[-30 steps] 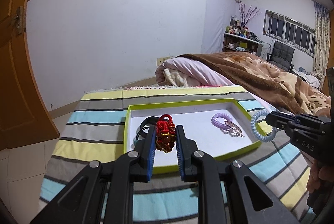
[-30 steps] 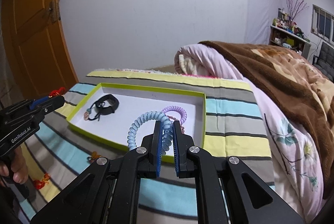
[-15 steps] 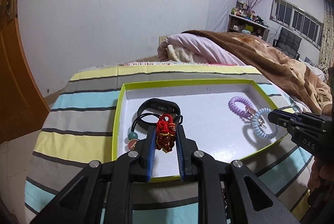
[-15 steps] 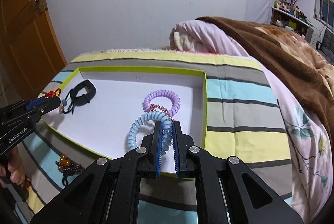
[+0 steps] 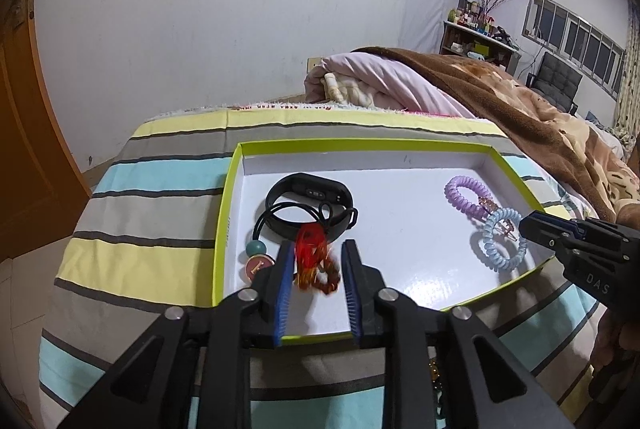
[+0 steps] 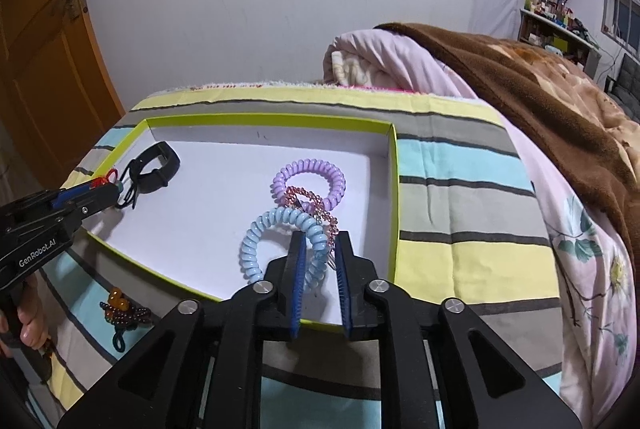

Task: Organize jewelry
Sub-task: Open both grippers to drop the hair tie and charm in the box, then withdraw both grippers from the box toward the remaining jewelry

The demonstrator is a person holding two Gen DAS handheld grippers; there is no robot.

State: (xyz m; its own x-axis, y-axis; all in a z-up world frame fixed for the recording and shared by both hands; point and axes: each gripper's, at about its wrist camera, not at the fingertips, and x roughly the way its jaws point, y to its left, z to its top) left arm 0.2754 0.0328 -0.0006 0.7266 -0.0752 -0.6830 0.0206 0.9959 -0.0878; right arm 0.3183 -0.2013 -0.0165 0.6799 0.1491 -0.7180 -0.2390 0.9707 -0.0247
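We see our right gripper (image 6: 318, 249) low over the near edge of a white tray (image 6: 394, 197) with a lime-green rim, lying on a striped bedspread (image 6: 452, 185). Its jaws are opening, and the blue coil bracelet (image 6: 280, 241) sits between the blue fingers (image 6: 297, 269), resting on the tray floor. Just behind it lie a pink beaded chain (image 6: 310, 199) and a purple coil bracelet (image 6: 310, 179), overlapping. At the tray's far left corner is a black wristband (image 6: 158, 167). Our left gripper (image 6: 86, 199) reaches in from the left beside it, a red cord at its tip. A dark beaded bracelet (image 6: 126, 313) lies on the bedspread outside the tray.

tray (image 5: 224, 225) lime rim, white floor | coil bracelet (image 6: 276, 225) light blue | bedspread (image 6: 460, 165) striped
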